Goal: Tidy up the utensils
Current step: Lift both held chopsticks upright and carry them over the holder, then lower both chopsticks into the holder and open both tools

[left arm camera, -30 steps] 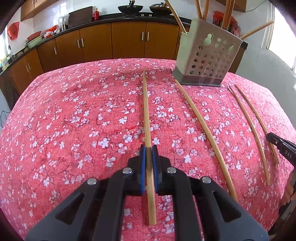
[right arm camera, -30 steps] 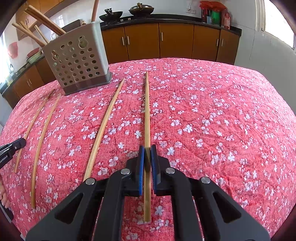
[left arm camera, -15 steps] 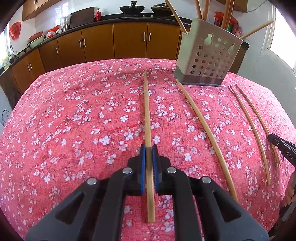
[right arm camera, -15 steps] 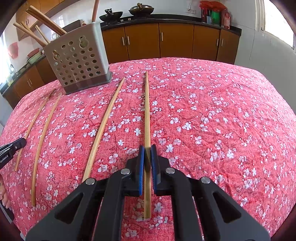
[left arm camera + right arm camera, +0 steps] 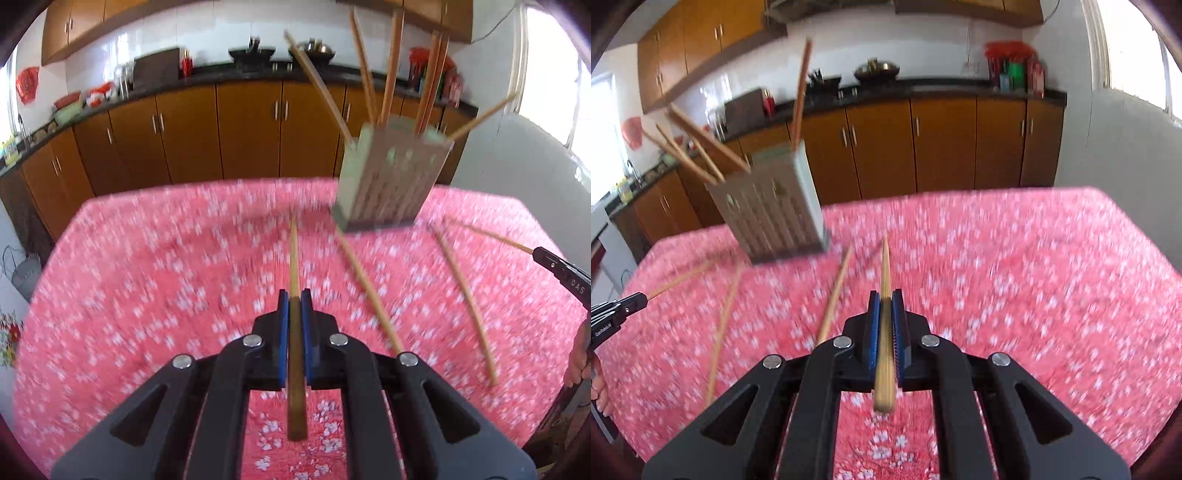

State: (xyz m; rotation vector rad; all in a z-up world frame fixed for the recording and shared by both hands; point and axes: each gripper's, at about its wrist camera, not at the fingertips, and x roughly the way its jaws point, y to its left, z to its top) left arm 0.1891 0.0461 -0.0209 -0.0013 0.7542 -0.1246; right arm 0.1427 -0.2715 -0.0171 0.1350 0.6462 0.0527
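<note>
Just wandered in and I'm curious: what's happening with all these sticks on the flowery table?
A person is tidying chopsticks with a handheld gripper in each hand. The left gripper is shut on one chopstick, and the right gripper is shut on another chopstick; both look lifted off the red floral tablecloth. The perforated holder already has several chopsticks standing in it, and three loose chopsticks lie on the cloth. The pictures are motion-blurred.

Partial white lettering "DAS" is read on the right gripper arm at the left wrist view's edge. White lettering on the left gripper in the right wrist view is too blurred to be read.
</note>
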